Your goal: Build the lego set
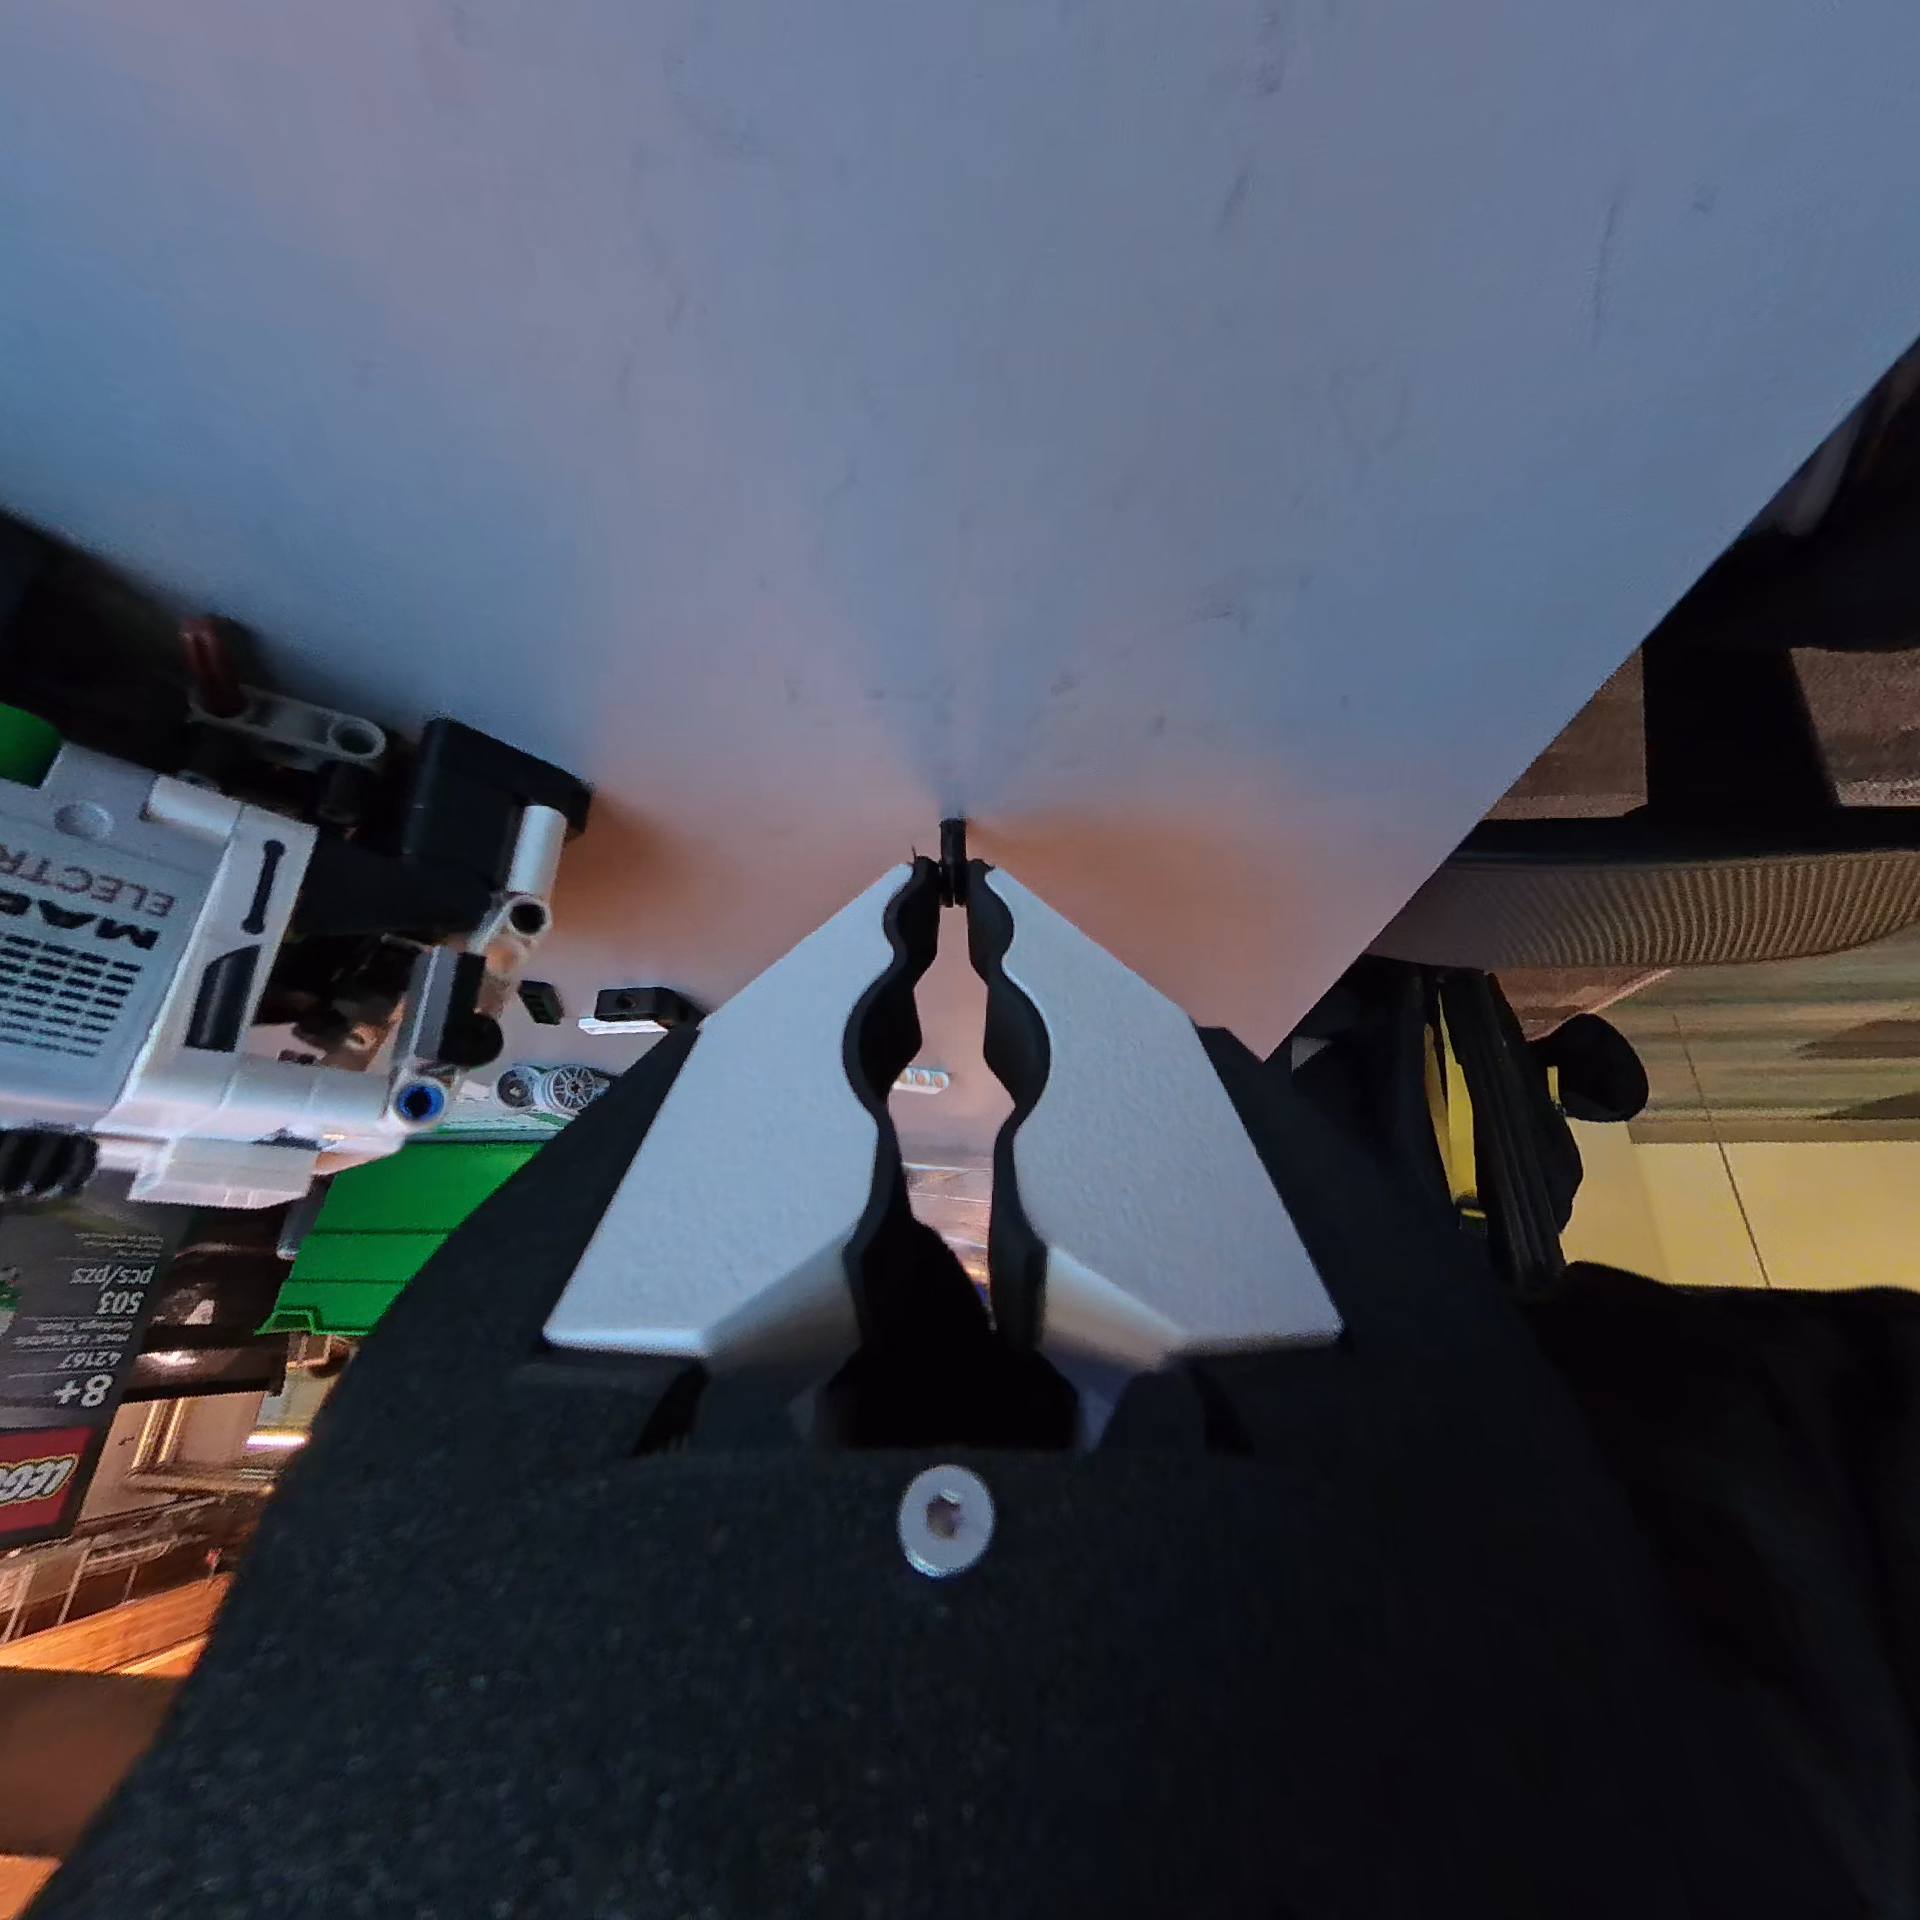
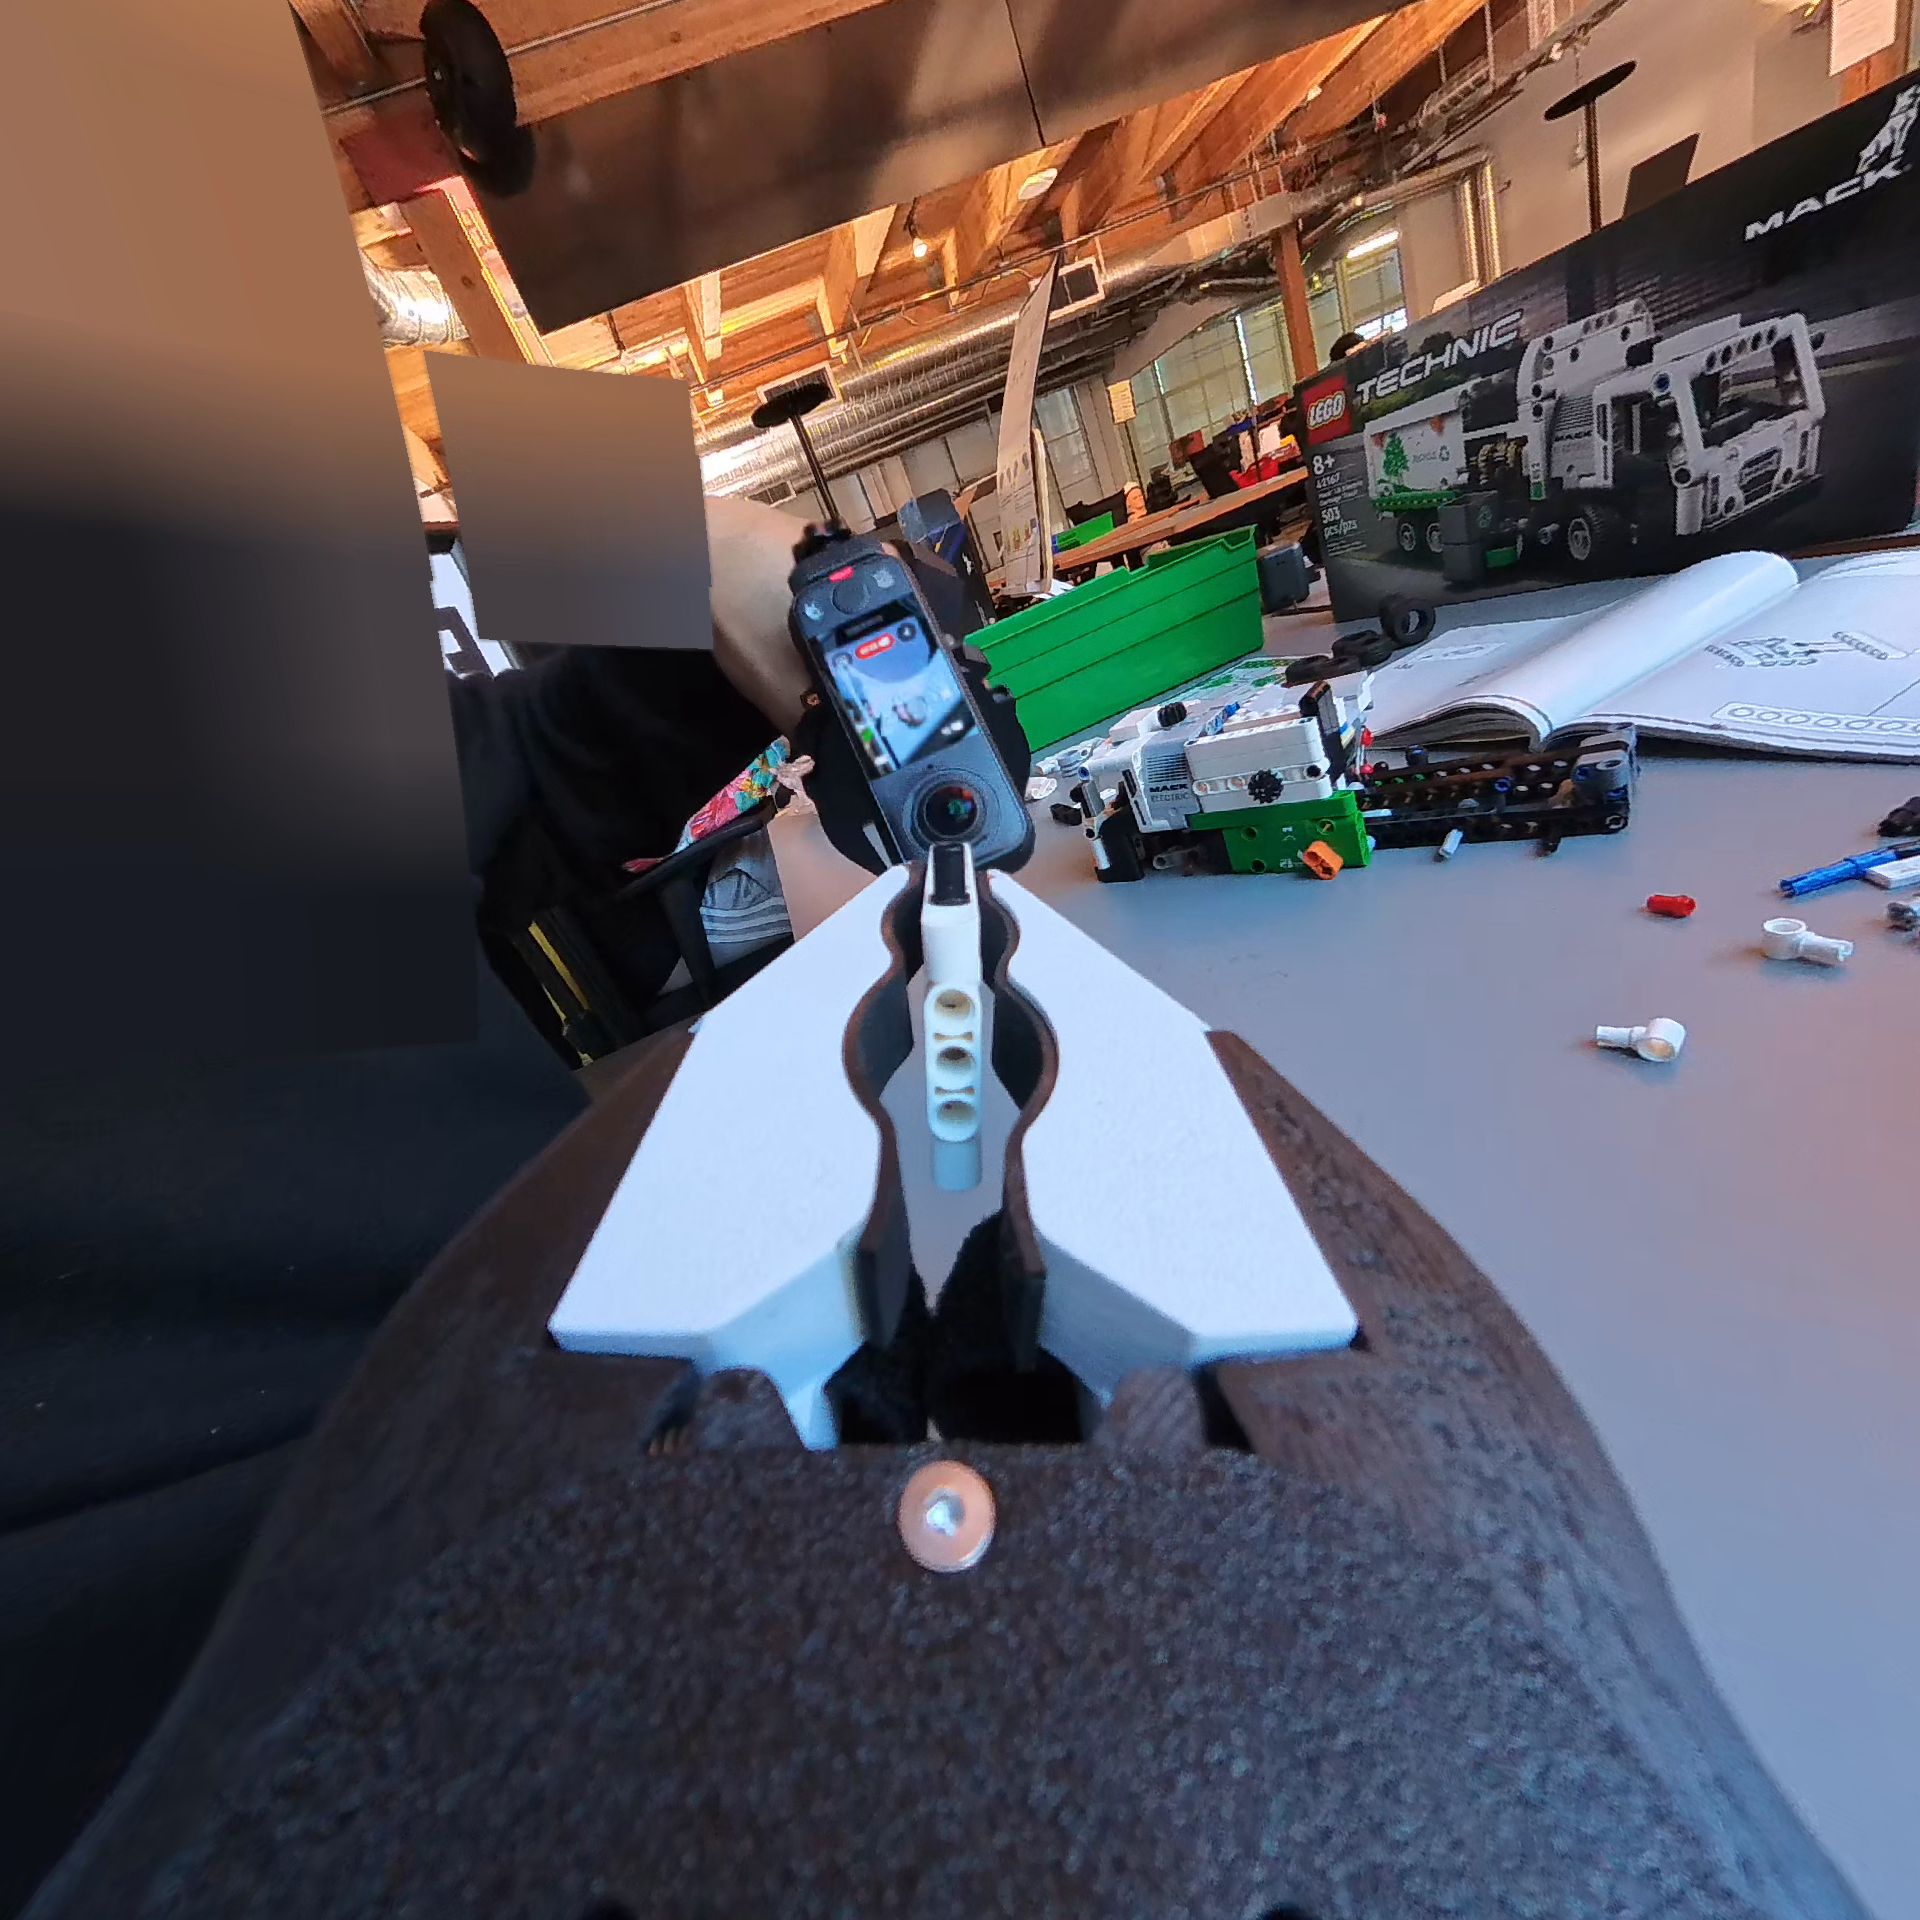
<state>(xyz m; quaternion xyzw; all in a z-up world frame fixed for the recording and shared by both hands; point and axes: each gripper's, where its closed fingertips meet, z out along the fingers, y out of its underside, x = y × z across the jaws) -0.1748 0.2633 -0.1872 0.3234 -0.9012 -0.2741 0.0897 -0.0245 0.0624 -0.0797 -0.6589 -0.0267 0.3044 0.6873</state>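
Observation:
In the left wrist view, which looks upside down, my left gripper (image 1: 951,878) is shut on a small black pin (image 1: 952,844), its tip at the grey table (image 1: 935,364). My right gripper (image 2: 951,894) is shut on a white Technic beam (image 2: 953,1029) that has a black pin (image 2: 947,871) in its far end, held above the table's near edge. The half-built white and green truck (image 2: 1216,784) stands mid-table; it also shows in the left wrist view (image 1: 197,935). The left gripper's camera body (image 2: 904,717) sits just beyond the beam.
A black chassis frame (image 2: 1496,795), open instruction booklet (image 2: 1662,665), set box (image 2: 1610,416) and green bin (image 2: 1122,634) lie behind the truck. Loose red (image 2: 1670,905), white (image 2: 1647,1039) and blue (image 2: 1839,868) parts lie at right. A person sits left of the table. The gap from one gripper's tips to the other's is roughly 25 cm.

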